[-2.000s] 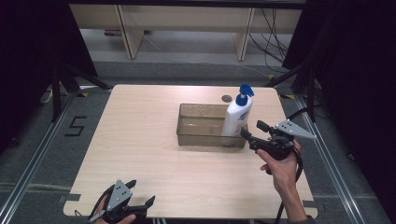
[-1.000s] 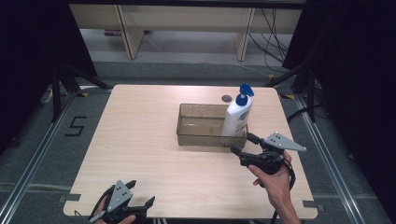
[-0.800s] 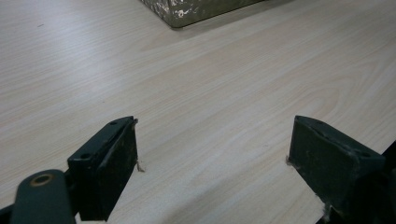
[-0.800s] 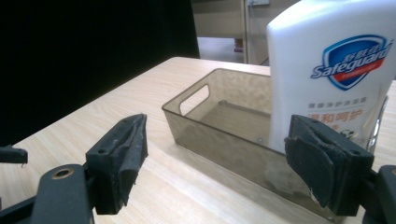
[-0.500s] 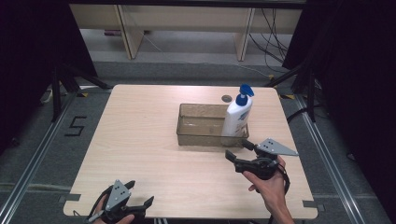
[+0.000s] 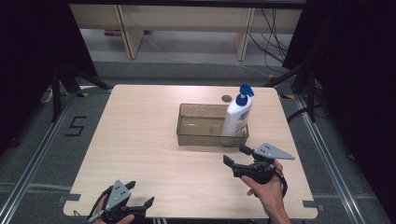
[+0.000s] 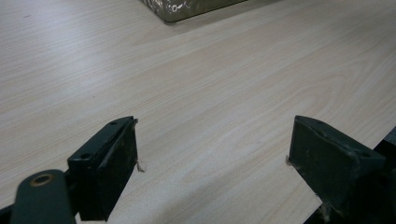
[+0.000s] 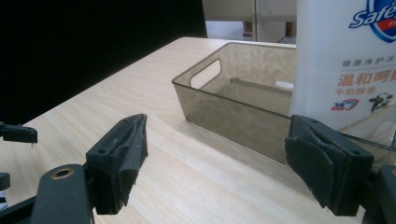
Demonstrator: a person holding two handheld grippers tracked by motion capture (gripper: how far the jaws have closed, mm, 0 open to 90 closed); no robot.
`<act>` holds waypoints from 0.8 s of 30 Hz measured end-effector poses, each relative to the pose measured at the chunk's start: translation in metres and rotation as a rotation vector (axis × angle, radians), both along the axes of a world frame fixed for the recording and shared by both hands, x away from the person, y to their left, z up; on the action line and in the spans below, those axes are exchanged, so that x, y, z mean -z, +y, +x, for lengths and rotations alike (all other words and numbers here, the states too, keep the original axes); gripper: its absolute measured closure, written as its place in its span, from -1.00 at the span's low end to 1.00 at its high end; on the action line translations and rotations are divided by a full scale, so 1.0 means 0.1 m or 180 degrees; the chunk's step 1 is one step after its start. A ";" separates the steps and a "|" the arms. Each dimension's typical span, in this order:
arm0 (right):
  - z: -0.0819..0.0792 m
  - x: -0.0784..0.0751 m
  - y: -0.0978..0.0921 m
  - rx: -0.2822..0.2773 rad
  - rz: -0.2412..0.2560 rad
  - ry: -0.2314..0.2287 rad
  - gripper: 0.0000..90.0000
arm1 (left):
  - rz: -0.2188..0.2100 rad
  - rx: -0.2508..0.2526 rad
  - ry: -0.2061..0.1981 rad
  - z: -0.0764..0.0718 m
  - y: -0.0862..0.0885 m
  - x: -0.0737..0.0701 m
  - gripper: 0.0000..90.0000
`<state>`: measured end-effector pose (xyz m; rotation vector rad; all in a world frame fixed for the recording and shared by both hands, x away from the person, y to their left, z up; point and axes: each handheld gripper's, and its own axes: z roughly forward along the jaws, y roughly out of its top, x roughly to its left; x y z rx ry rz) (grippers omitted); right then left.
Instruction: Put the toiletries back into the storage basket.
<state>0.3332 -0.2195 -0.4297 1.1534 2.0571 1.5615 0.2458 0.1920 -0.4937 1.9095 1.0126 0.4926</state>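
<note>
Toward the far right part of the tabletop [image 6: 140, 140] stands a clear brown bin [image 6: 201, 125], and the white pump bottle [image 6: 236, 117] with a blue pump head stands upright inside the bin's right end. My right tongs [image 6: 236, 155] sit over the tabletop just in front of the bin's near right corner, jaws spread apart and holding nothing, apart from the bottle. From the right gripper view, the bottle [image 8: 343, 56] rises behind the bin [image 8: 224, 100] wall, between and beyond the jaws. My left tongs [image 6: 139, 194] rest at the near left edge of the tabletop, jaws apart and empty, well apart from the bin.
</note>
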 end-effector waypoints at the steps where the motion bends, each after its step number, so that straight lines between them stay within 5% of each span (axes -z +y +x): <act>1: -0.01 0.01 0.00 0.0008 0.0020 -0.0003 -0.52 | -0.0023 -0.0009 -0.0002 0.00 -0.01 0.00 -0.66; 2: 0.00 0.02 0.00 -0.0035 0.0028 -0.0007 -0.52 | 0.0048 0.0020 0.0006 0.00 0.01 -0.01 -0.66; 7: -0.02 0.05 0.00 -0.0054 -0.0017 -0.0051 -0.52 | -0.0023 -0.0009 -0.0004 0.00 -0.01 0.00 -0.66; 12: -0.09 0.07 0.01 -0.0033 0.0030 0.0065 -0.54 | 0.0030 0.0011 0.0006 0.00 0.00 0.00 -0.66; 13: -0.08 0.08 -0.01 -0.0049 -0.0058 -0.0044 -0.55 | 0.0029 0.0011 0.0005 0.00 0.00 0.00 -0.66; 14: -0.11 0.08 0.00 -0.0022 -0.0050 0.0039 -0.57 | 0.0030 0.0012 0.0007 0.00 0.00 0.00 -0.66; 24: -0.20 0.16 0.00 -0.0122 -0.0168 0.0043 -0.66 | 0.0032 0.0014 0.0005 0.00 0.01 0.00 -0.66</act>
